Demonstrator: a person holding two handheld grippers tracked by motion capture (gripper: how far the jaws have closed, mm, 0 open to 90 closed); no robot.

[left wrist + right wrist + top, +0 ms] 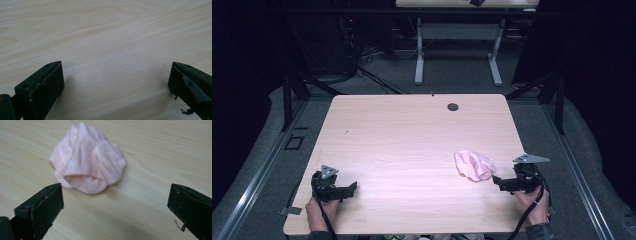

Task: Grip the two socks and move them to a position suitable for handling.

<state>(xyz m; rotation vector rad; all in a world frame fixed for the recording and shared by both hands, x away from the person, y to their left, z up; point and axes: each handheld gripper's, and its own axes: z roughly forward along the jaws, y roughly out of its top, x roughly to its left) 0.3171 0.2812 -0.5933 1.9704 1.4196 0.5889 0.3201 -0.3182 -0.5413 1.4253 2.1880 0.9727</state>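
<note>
So the right gripper [498, 181] has its two black jaws spread wide apart with nothing between them. In the right gripper view they frame bare wood, and the crumpled pale pink cloth [88, 160] sits just ahead of the tips, not touching either one. It's bunched into a soft lump with a rolled fold facing the camera.

The left gripper [353, 187] also has its jaws wide apart and holds nothing, hovering low over plain wood grain in its own view.

From the high view, the pink cloth [474, 164] lies on the right side of the light wooden rectangular table [412, 130], toward the near edge, just beside the right gripper's tips. The left gripper is at the near left corner, well apart from the cloth. A small round dark grommet hole [453, 106] is near the far edge. The person's hands come in from the bottom, each holding a gripper with a cable trailing back.
</note>
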